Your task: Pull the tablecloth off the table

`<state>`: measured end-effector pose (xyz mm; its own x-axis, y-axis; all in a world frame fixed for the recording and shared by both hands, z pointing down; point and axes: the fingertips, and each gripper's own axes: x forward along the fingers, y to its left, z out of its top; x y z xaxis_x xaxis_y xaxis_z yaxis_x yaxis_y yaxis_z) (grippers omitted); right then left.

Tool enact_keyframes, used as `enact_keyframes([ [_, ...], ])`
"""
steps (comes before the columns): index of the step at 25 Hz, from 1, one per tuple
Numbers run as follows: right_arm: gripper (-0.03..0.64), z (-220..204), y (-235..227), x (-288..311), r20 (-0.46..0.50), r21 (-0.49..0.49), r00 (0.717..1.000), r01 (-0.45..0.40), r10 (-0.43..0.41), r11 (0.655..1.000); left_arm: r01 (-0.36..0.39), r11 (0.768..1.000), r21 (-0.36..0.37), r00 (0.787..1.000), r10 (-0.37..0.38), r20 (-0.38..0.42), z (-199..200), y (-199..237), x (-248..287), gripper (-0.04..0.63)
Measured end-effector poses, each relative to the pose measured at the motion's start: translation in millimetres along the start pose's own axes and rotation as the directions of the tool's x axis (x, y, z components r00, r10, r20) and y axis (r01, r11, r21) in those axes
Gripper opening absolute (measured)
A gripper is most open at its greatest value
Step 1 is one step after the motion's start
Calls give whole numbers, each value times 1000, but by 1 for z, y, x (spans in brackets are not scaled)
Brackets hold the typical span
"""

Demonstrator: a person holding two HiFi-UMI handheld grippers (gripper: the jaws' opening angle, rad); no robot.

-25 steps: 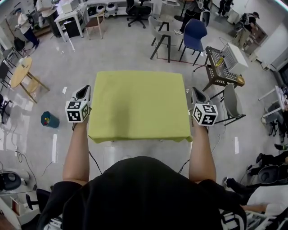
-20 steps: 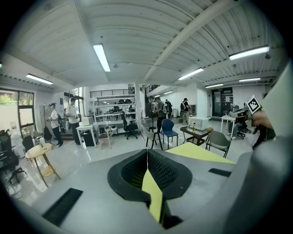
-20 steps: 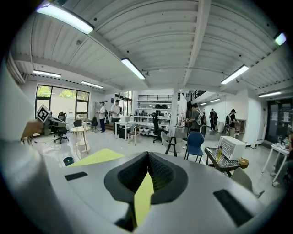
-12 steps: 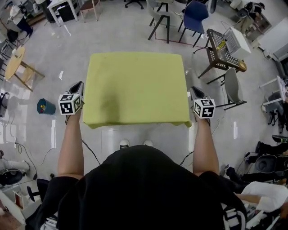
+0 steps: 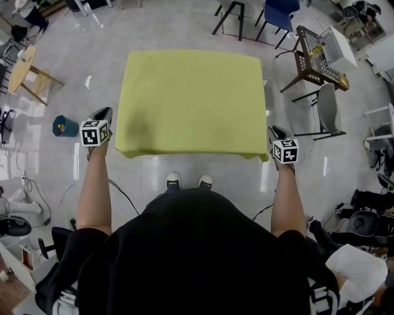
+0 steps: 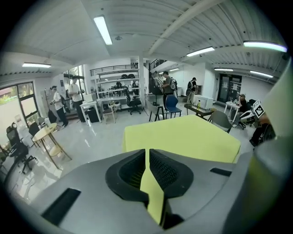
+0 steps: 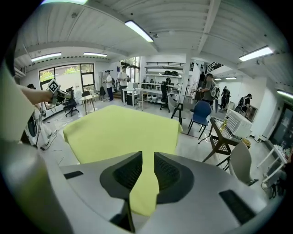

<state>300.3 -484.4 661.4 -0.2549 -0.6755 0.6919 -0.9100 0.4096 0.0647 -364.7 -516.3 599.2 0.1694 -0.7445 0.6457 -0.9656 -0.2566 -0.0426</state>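
Observation:
The yellow-green tablecloth [image 5: 191, 101] lies spread flat over the table, which it hides completely. My left gripper [image 5: 103, 112] is at the cloth's near left edge. In the left gripper view the left gripper [image 6: 147, 153] is shut on a thin fold of the tablecloth [image 6: 183, 137]. My right gripper [image 5: 277, 130] is at the near right corner. Seen in the right gripper view, the right gripper [image 7: 145, 157] has its jaws opening. A flap of the tablecloth [image 7: 119, 132] lies loose in the gap between them.
A dark wire-basket stand [image 5: 317, 52] and a grey chair [image 5: 329, 111] are close to the right of the cloth. A blue chair [image 5: 280, 12] stands beyond. At the left are a round wooden table [image 5: 28, 64] and a teal bin [image 5: 63, 126]. The person's shoes [image 5: 173, 180] show on the floor.
The person has stepped back and their shoes have come into view. Both grippers have moved back with them along the cloth's sides, the right one down to the near right corner.

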Motion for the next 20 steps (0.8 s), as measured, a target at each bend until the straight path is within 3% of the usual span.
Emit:
enact_keyframes([
  [9, 101, -87, -7, 20, -179, -6, 984, -22, 21, 1000, -4, 1000, 0, 990, 4, -142, -77, 18, 16, 75],
  [15, 120, -148, -10, 23, -310, -15, 950, -48, 41, 999, 17, 999, 30, 973, -9, -233, -121, 22, 24, 107],
  [20, 144, -193, -17, 28, -415, -72, 910, -62, 27, 995, 58, 996, 70, 946, -32, -323, -166, 21, 32, 121],
])
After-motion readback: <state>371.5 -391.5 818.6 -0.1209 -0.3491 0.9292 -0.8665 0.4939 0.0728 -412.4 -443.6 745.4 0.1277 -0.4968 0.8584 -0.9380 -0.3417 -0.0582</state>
